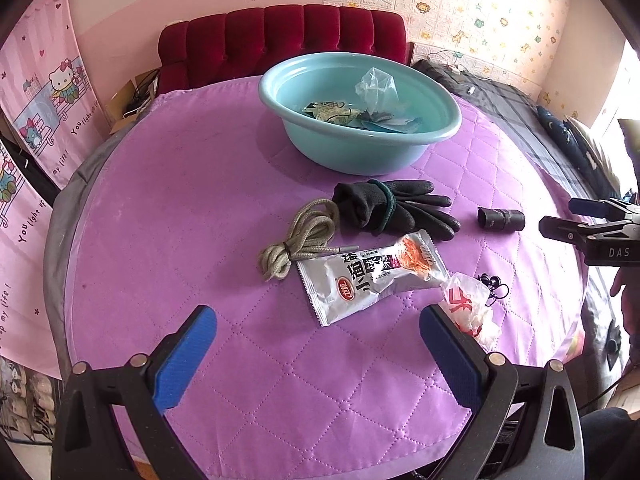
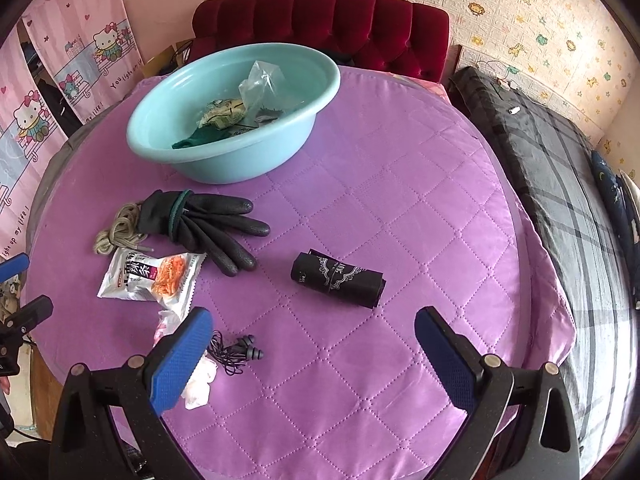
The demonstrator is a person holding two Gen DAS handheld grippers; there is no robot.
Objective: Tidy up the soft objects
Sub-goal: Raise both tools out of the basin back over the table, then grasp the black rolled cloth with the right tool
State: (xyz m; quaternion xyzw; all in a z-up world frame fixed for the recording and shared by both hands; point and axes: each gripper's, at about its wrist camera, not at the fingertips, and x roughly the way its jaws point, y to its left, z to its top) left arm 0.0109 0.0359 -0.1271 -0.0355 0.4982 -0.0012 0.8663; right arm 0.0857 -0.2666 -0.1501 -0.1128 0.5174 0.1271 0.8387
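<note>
On the purple quilted table point(image 1: 200, 220) point(image 2: 400, 200) stands a light blue basin point(image 1: 440, 128) point(image 2: 224, 168) holding a clear plastic bag point(image 1: 376, 88) point(image 2: 260, 84) and wrappers. In front of it lie black gloves point(image 1: 396, 208) point(image 2: 216, 224), a tan cord bundle point(image 1: 296, 240) point(image 2: 116, 228), a silver snack packet point(image 1: 368, 276) point(image 2: 152, 276), a crumpled white-and-red bag point(image 1: 472, 308) point(image 2: 198, 384), black earphones point(image 1: 494, 286) point(image 2: 240, 354) and a black folded roll point(image 1: 500, 219) point(image 2: 340, 280). My left gripper point(image 1: 318, 334) is open, short of the snack packet. My right gripper point(image 2: 314, 338) is open, short of the black roll.
A dark red tufted headboard point(image 1: 280, 36) point(image 2: 328, 24) stands behind the table. A grey plaid bed point(image 2: 580, 208) runs along the right. Pink cartoon curtains point(image 1: 36, 120) hang at the left. The right gripper's body point(image 1: 592, 232) shows at the left wrist view's right edge.
</note>
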